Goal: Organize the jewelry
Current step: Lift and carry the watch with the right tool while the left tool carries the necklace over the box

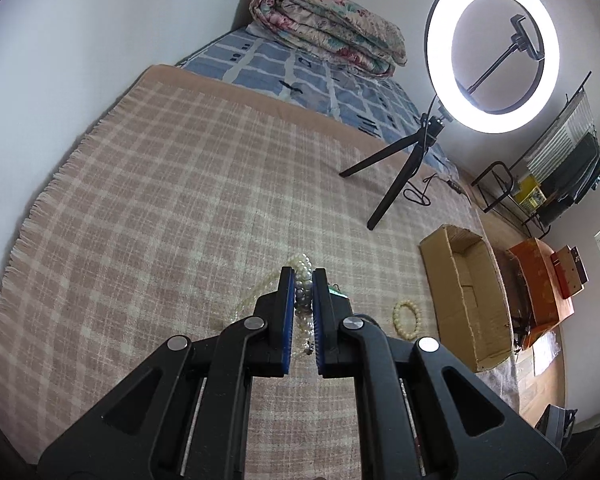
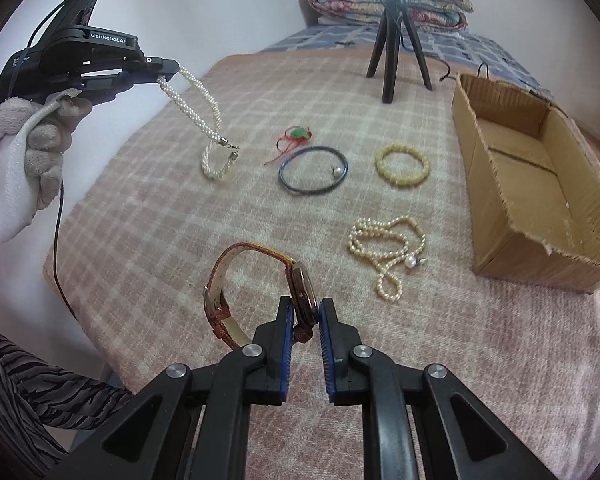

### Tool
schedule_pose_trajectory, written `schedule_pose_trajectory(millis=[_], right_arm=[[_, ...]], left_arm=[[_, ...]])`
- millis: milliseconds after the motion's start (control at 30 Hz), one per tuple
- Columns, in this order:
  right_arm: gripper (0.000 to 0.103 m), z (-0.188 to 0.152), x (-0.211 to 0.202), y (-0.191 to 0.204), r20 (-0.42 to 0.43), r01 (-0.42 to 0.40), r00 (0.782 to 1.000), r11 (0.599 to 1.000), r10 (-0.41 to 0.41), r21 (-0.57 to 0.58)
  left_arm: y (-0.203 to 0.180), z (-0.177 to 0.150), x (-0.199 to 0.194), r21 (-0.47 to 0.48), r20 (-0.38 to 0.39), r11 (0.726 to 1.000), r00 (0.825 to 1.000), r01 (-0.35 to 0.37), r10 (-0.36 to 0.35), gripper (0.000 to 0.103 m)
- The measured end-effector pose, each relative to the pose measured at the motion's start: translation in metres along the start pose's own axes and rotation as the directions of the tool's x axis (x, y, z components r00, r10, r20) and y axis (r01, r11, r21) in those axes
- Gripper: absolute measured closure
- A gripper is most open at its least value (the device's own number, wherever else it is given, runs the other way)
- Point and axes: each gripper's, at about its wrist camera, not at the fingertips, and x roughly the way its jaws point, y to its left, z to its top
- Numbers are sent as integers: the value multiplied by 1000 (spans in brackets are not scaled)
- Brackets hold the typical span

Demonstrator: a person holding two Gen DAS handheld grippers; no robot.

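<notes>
**Right wrist view: both grippers loaded, box open at two o'clock**

Right wrist view shows the right gripper (image 2: 305, 312) nearly closed on the case of a brown-strapped watch (image 2: 256, 292), pinched across its thin edge so the strap loops free to nine o'clock, apparently clear of the blanket (image 2: 140, 208). At ten o'clock the left gripper (image 2: 168, 70), carried by a gloved hand (image 2: 40, 148), is clamped on one end of a white pearl rope (image 2: 196, 104); its tail hangs down, the clasp end curling onto the blanket. The left wrist view confirms beads squeezed between those blue pads (image 1: 288, 308).

Holding each piece by one end probably keeps them from tangling together.

Loose pieces lie between the watch and the far edge: a cream bead necklace (image 2: 384, 252) at one o'clock, a yellow bead bracelet (image 2: 402, 166) beyond it, a dark bangle (image 2: 313, 170) with a pearl at twelve o'clock, and a red-corded green charm (image 2: 296, 136) just past it.

The cardboard box (image 2: 496, 184) sits at two o'clock, empty, its torn near wall low. The straight path to it crosses the cream necklace, so a raised carry seems wise. The tripod (image 2: 396, 40) stands well behind, out of the way.
</notes>
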Motion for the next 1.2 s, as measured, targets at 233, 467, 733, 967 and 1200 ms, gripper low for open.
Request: schedule_pose_trajectory(millis=[233, 467, 733, 967, 1200], right_arm=[[92, 12, -19, -3, 69, 26, 997, 1000, -25, -4], [92, 29, -43, -23, 151, 73, 986, 997, -76, 22], [92, 50, -67, -67, 226, 141, 960, 984, -164, 112], [92, 53, -72, -104, 225, 193, 947, 966, -230, 174], [92, 49, -67, -132, 187, 234, 943, 950, -274, 207]], left_arm=[[-15, 7, -21, 25, 49, 999, 998, 35, -36, 97], [-46, 10, -40, 100, 98, 993, 993, 55, -65, 97], [-97, 17, -41, 180, 95, 976, 985, 124, -143, 97], [-155, 31, -30, 239, 92, 953, 973, 186, -212, 97], [-213, 41, -5, 255, 68, 935, 960, 247, -272, 97]])
